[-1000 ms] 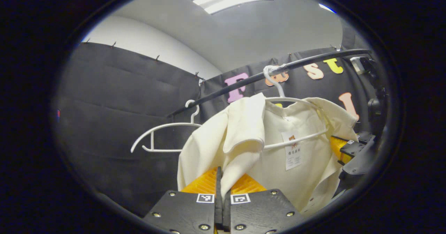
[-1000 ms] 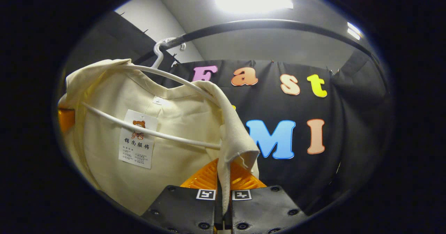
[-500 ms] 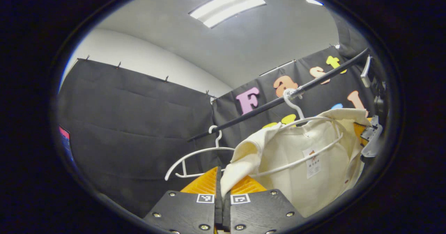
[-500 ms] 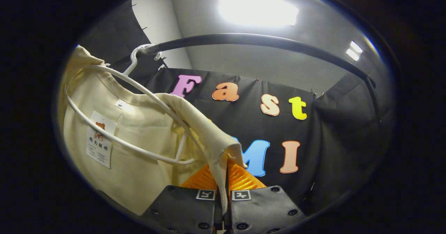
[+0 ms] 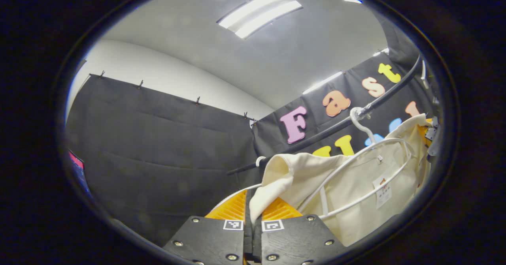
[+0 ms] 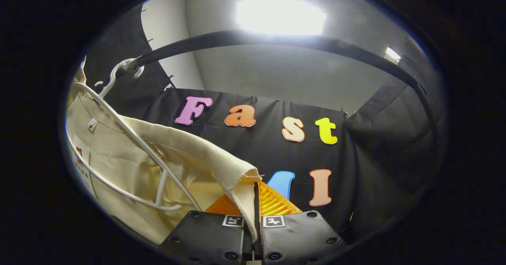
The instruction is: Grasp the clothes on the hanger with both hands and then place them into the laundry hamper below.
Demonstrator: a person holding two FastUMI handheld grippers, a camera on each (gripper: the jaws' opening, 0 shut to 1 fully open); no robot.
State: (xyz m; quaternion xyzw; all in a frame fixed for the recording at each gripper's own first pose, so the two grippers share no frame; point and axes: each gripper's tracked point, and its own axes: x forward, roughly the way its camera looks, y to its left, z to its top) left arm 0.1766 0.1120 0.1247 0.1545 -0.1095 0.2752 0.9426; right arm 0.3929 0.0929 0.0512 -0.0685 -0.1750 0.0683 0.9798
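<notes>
**Kid:** What are the claws doing?

**Helper:** The left claw (image 5: 252, 213), at the bottom middle of the left gripper view, is pinched tight on a corner of the cream shirt (image 5: 355, 186). The right claw (image 6: 255, 213), at the bottom middle of the right gripper view, is pinched on the other corner of that shirt (image 6: 118, 166).

**Kid:** Where is the shirt?

**Helper:** It hangs on the white hanger (image 5: 357, 170), at the lower right of the left gripper view. The hanger hooks on the black rail (image 6: 276, 42) that curves across the top of the right gripper view. The cloth is pulled out sideways, so it looks partly off.

**Kid:** How do you do it well?

**Helper:** I think you pull both corners out and down together, evenly, so the cloth slips off the hanger's ends. A yank on one side might snag it or swing the hanger.

**Kid:** How many things?

**Helper:** Two claws, one shirt, one rail. One hanger holds the shirt. Behind it, at the lower middle, I see a second hook (image 5: 260, 161), so maybe two hangers.
</notes>
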